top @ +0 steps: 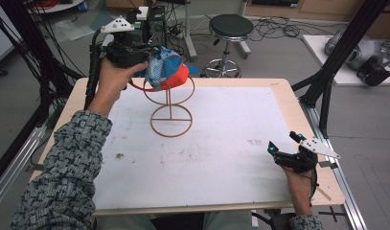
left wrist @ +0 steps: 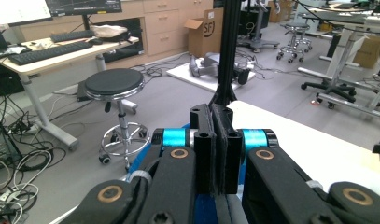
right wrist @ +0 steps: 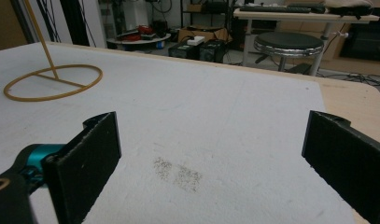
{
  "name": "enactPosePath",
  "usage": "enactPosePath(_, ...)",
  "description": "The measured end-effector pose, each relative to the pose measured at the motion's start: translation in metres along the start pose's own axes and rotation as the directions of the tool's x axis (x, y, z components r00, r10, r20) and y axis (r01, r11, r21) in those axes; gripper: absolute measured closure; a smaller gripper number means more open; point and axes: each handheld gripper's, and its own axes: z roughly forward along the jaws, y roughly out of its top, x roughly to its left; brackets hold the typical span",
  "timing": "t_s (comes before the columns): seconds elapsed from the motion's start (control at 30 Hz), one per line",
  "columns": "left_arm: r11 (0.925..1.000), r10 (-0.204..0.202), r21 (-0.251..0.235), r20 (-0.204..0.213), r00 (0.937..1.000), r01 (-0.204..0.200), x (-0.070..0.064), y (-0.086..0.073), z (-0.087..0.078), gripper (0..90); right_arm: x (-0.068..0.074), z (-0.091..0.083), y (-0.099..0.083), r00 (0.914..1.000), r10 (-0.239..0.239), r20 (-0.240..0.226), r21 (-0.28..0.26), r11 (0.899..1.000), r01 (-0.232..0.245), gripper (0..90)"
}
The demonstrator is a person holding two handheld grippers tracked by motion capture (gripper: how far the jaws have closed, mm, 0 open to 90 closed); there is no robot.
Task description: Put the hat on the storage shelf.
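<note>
Cap (top: 166, 69): blue, white mesh and orange, on top of the wire stand (top: 171, 112), at 11 o'clock on the table (top: 279, 96).
Left gripper (top: 147, 52): jaws pressed together, pinching the cap's edge.
Right gripper (top: 283, 141): wide open, empty, at 4 o'clock.

A: the cap (top: 166, 69) is a blue and white mesh-looking pattern with a bright orange-red brim, sitting on a tan wire stand (top: 170, 108).

B: yep, and the table (top: 279, 98) is light wood with a white mat (top: 221, 143), greyish smudges on it. Sleeve (top: 63, 177) is a grey-black woven print. Both hand-held grippers are black with teal bits.
</note>
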Motion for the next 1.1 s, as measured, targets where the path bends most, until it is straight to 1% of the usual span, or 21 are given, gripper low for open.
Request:
enactPosePath(0.27, 0.9998, 0.015, 0.012, 0.023, 0.9996, -0.015, -0.011, -0.010, -0.004, 87.1, 0.000, 0.000, 0.000, 1.0000, 0.005, 0.000, 0.002, 1.000, -0.005, 3.6)
enactPosePath(0.5, 0.9994, 0.034, 0.007, 0.042, 0.9986, -0.034, -0.023, -0.014, -0.005, 87.1, 0.000, 0.000, 0.000, 1.0000, 0.005, 0.000, 0.003, 1.000, -0.005, 3.6)
enactPosePath(0.6, 0.9988, 0.045, 0.018, 0.057, 0.9973, -0.046, -0.028, -0.016, -0.004, 87.1, 0.000, 0.000, 0.000, 1.0000, 0.005, 0.000, 0.003, 1.000, -0.005, 3.6)
enactPosePath(0.83, 0.9990, 0.041, 0.016, 0.074, 0.9964, -0.043, -0.034, -0.026, -0.002, 87.2, 0.000, 0.000, 0.000, 1.0000, 0.007, -0.001, 0.005, 1.000, -0.007, 3.6)
enactPosePath(1.1, 0.9992, 0.039, 0.009, 0.080, 0.9961, -0.040, -0.040, -0.037, -0.003, 87.2, 0.000, 0.000, 0.000, 1.0000, 0.003, -0.001, 0.005, 1.000, -0.003, 3.6)
